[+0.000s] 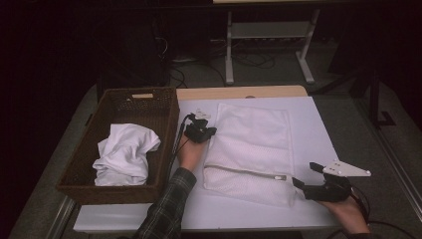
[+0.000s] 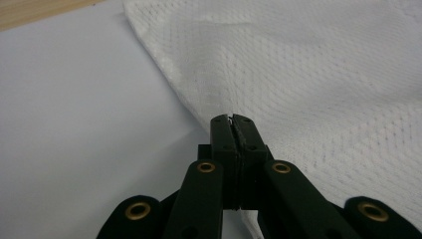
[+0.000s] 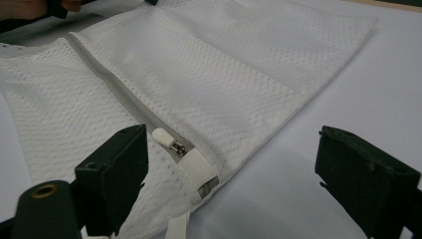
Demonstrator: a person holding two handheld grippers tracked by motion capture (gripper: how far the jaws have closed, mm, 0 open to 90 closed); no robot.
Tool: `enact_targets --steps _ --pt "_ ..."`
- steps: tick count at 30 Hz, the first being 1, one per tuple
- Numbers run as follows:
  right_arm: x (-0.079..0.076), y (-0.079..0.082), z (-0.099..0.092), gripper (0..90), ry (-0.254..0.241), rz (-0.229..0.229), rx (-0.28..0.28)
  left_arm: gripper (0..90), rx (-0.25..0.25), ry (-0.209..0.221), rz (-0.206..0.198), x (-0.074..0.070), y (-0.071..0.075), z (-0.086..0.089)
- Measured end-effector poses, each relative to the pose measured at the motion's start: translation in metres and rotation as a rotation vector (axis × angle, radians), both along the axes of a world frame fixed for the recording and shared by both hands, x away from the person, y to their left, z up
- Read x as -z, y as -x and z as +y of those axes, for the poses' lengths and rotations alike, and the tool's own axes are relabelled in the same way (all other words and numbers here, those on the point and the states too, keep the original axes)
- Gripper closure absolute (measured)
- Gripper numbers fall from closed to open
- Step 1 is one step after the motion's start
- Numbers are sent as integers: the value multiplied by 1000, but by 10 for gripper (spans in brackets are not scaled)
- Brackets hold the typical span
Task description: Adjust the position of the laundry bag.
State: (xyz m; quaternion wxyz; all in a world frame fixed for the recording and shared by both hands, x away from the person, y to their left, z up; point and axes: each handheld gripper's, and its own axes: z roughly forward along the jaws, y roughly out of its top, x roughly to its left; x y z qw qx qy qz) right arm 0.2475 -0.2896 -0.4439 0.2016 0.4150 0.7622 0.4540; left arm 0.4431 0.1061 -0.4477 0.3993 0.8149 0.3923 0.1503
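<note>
Ideally, with the left gripper (image 1: 205, 130) clamped on the mesh laundry bag (image 1: 251, 144) at its nine-o'clock edge mid-desk (image 1: 318, 129), the right gripper (image 3: 234, 174), jaws apart, should close squarely on the zipper pull (image 3: 164, 136).

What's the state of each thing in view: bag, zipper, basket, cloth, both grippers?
Mesh bag: flat on the table, left edge pinched.
Zipper: closed, its pull at the end nearest the right gripper.
Basket: upright, open-topped.
White cloth: crumpled inside the basket.
Left gripper: shut on the mesh bag's edge.
Right gripper: open, jaws either side of the zipper end, not gripping.
</note>
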Motion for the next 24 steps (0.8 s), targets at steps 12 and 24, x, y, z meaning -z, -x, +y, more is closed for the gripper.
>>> enact_targets --steps 12,24 --pt "0 0 0 130 2 1 -1 745 -33 -4 -3 0 3 -2" --pt "1 -1 1 130 8 8 -2 311 2 25 21 -9 21 -5"
